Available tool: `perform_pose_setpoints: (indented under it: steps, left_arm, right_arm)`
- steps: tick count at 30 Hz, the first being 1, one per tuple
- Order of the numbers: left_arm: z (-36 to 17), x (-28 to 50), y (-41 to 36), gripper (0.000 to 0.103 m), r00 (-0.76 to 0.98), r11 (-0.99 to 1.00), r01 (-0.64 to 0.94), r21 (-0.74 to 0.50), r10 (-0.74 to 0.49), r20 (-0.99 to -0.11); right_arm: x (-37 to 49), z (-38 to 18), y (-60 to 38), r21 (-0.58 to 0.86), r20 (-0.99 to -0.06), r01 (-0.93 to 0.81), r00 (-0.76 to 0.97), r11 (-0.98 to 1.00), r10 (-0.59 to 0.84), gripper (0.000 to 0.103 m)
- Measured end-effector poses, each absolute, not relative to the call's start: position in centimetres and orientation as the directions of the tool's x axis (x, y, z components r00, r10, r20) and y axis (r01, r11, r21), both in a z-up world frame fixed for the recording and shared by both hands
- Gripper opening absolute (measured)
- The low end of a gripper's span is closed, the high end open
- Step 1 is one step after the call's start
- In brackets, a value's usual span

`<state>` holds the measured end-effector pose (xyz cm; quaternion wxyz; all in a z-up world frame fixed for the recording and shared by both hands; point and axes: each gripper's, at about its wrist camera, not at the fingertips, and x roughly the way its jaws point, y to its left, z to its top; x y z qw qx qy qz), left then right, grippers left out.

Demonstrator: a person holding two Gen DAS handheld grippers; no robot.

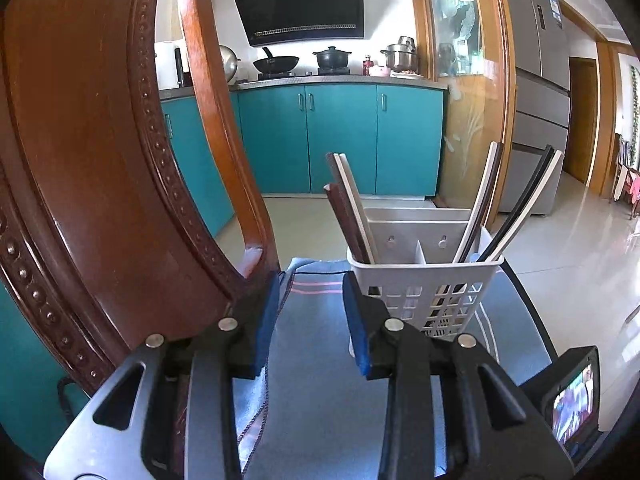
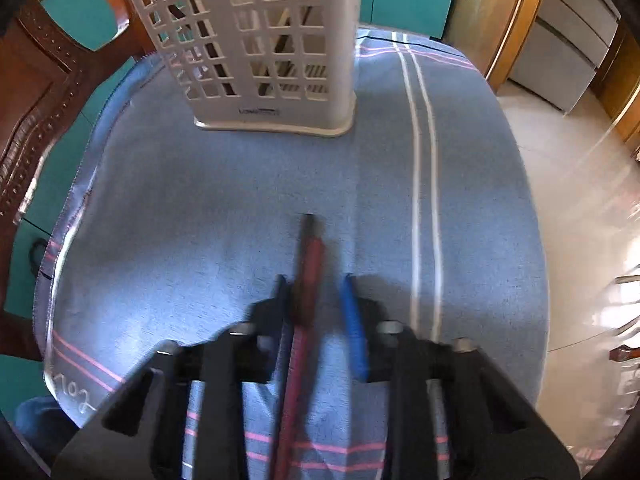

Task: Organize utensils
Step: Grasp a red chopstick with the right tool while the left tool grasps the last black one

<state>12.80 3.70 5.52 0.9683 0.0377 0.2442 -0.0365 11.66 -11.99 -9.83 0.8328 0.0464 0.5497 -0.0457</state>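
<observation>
Left wrist view: left gripper point(image 1: 308, 304), jaws apart and empty, above the blue cloth point(image 1: 316, 360); white utensil basket point(image 1: 424, 284) just ahead holds chopsticks point(image 1: 352, 208). Right wrist view: right gripper point(image 2: 316, 308), jaws parted, straddles a dark red chopstick point(image 2: 306, 280) on the cloth, not clamped.

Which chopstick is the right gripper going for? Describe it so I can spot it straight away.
Start from the white slotted utensil basket standing at the far side of the blue cloth. Come back along the cloth to the right gripper, whose fingers are open. The dark red chopstick lies flat between them, the only one on the cloth; the others stand upright in the basket.
</observation>
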Motion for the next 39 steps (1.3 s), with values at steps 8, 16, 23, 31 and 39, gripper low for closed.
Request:
perform_pose_setpoints:
  steps: [8,16,23,31,39]
  left_arm:
    - [4.1,13.5,4.0,0.035,0.848,0.994,0.093,0.052,-0.052,-0.528]
    - [1.2,14.9,3.6,0.039,0.757,0.989,0.149,0.000,-0.115,-0.643]
    - [-0.4,14.9,3.0,0.040,0.721,0.985,0.174,-0.003,-0.129,-0.681]
    - [-0.8,15.0,2.9,0.043,0.714,0.985,0.172,-0.008,-0.130,-0.688]
    - [-0.9,15.5,3.1,0.046,0.707,0.986,0.164,-0.019,-0.131,-0.695]
  right_arm:
    - [12.5,-8.9,-13.8,0.284,-0.873,0.203,0.459,0.937,0.165,0.013]
    - [11.5,-7.7,-20.1,0.404,-0.835,0.344,0.517,0.847,0.188,0.013]
    - [11.9,-7.1,-20.6,0.250,-0.881,0.366,0.471,0.896,0.054,0.014]
    - [11.9,-8.8,-17.8,0.067,-0.917,0.305,0.393,0.950,-0.062,0.014]
    - [12.2,-9.0,-14.5,0.133,-0.908,0.188,0.417,0.973,0.043,0.014]
